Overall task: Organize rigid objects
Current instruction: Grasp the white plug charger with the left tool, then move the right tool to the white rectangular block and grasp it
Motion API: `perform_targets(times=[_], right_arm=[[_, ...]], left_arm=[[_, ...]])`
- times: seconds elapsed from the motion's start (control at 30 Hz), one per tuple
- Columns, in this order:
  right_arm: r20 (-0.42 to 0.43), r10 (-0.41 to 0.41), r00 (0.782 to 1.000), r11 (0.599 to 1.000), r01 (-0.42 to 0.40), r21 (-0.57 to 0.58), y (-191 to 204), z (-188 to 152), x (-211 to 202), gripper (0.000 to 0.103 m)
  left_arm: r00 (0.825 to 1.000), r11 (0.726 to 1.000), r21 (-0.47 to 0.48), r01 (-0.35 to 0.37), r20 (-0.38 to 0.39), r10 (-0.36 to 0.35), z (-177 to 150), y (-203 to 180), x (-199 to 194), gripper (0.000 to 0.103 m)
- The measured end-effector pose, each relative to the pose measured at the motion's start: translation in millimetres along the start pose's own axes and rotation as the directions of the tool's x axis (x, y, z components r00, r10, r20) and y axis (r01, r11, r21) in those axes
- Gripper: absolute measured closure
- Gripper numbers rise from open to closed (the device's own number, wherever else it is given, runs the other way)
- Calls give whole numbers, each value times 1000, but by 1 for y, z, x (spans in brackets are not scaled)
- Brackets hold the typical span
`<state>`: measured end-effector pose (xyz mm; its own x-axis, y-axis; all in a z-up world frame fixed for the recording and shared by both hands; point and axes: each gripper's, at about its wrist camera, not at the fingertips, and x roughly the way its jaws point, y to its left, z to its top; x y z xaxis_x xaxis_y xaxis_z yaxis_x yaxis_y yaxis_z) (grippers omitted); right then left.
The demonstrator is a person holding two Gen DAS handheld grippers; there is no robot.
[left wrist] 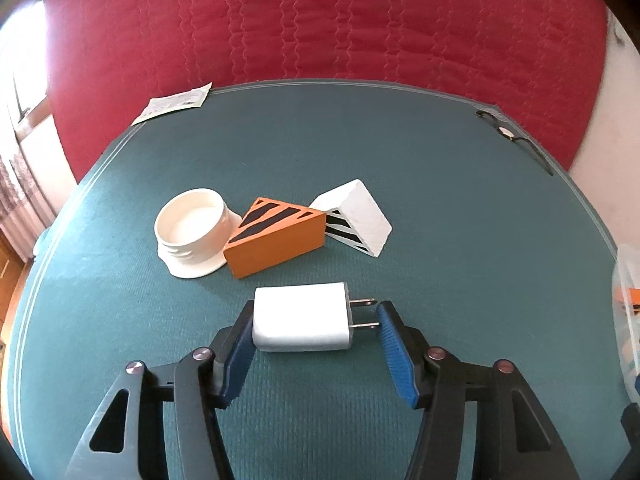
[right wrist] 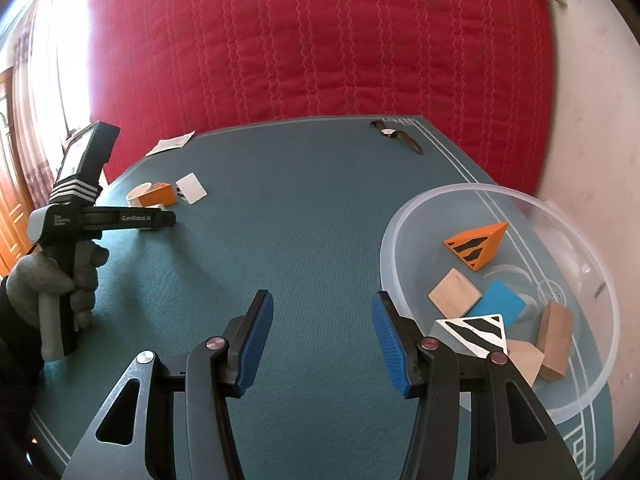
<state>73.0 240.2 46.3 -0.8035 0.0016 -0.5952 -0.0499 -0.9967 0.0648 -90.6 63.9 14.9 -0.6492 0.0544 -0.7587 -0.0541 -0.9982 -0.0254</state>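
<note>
A white plug adapter lies on the green table between the open fingers of my left gripper; the left pad is at its body, the right pad by its prongs. Behind it stand a white threaded ring, an orange striped wedge and a white striped wedge. My right gripper is open and empty over bare table. Right of it a clear plastic bowl holds an orange striped wedge, a blue block, a white striped wedge and several wooden blocks.
A red quilted backdrop stands behind the table. A paper slip lies at the far left edge and a wristwatch at the far right corner. The gloved hand holding the left gripper shows in the right wrist view.
</note>
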Motion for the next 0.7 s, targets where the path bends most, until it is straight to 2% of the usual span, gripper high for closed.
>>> perform_targets(times=[0.27,0.5,0.7], right_arm=[[-28,18,999,1000,-18,-1,10,-1,5,50],[-98,98,990,995,-99,-12,31,8,24,50],[-118,141,983,984,-152,-90,63,27,42,50]], left_arm=[[1000,1000,2,26,16,-26,-7,14,-12,42],[999,1000,-5,17,34,-17,-13,33,-24,42],[999,1000,-22,8,46,-7,-17,53,-31,42]])
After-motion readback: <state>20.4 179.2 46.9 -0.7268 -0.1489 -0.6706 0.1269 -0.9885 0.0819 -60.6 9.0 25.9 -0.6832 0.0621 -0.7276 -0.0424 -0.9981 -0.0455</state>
